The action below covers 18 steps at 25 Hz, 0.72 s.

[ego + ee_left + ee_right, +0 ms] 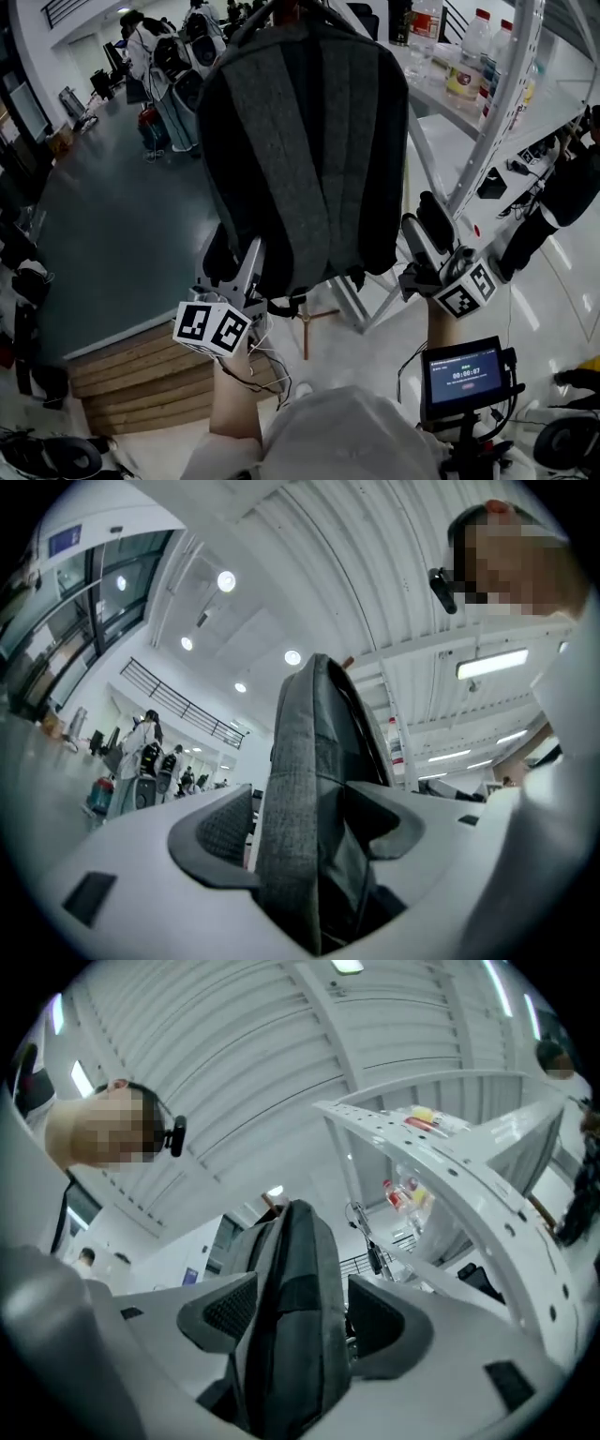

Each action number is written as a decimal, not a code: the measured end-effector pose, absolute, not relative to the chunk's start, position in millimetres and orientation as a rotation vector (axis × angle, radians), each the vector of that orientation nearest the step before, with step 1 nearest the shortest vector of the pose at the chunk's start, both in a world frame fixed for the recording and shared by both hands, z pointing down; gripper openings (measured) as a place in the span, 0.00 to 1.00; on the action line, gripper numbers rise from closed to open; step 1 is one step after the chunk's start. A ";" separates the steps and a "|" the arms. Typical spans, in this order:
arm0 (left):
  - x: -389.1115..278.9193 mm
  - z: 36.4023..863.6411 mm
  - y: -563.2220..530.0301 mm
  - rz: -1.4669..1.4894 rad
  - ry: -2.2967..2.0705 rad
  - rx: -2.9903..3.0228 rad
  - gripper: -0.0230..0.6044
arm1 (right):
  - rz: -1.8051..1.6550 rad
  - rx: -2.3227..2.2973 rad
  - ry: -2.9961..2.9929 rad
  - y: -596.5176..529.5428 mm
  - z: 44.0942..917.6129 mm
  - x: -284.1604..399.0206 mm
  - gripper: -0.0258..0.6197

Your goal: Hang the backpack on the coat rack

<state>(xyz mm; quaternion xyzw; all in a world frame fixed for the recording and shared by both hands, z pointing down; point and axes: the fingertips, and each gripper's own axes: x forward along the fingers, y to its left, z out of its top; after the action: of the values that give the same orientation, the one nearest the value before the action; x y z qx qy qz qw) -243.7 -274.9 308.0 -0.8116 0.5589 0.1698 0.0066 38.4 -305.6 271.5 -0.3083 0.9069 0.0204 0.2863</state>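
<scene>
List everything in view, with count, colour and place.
backpack: one, grey, top centre, hanging down the middle
coat rack: one, a brown part only, above the backpack
frame: one, white, right of the backpack
bottles: several, clear with yellow labels, top right on the frame
people: a few, pale tops, far top left
steps: a few, brown wood, lower left
screen: one, black with blue display, lower right
left hand-held gripper: one, white with black pads, backpack's lower left, jaws apart with the backpack between them
right hand-held gripper: one, white with black pads, backpack's lower right, backpack between its jaws, grip unclear
</scene>
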 end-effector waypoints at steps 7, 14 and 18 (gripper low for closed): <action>-237.5 282.4 -234.8 0.559 1.692 -2.405 0.47 | 0.080 -0.723 2.548 -271.2 277.1 -0.2 0.48; -192.5 291.1 -217.3 0.505 1.531 -2.535 0.05 | -0.103 -0.905 2.550 -272.4 311.3 -10.9 0.06; -168.7 296.3 -214.9 0.471 1.414 -2.656 0.05 | -0.139 -0.890 2.565 -269.3 314.7 -19.8 0.06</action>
<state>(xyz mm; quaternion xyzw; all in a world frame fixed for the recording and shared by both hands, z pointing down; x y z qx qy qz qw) -168.7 -214.9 296.3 -0.8711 0.4637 0.1544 0.0478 -19.8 -269.3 314.7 -0.3201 0.9225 -0.0501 0.2097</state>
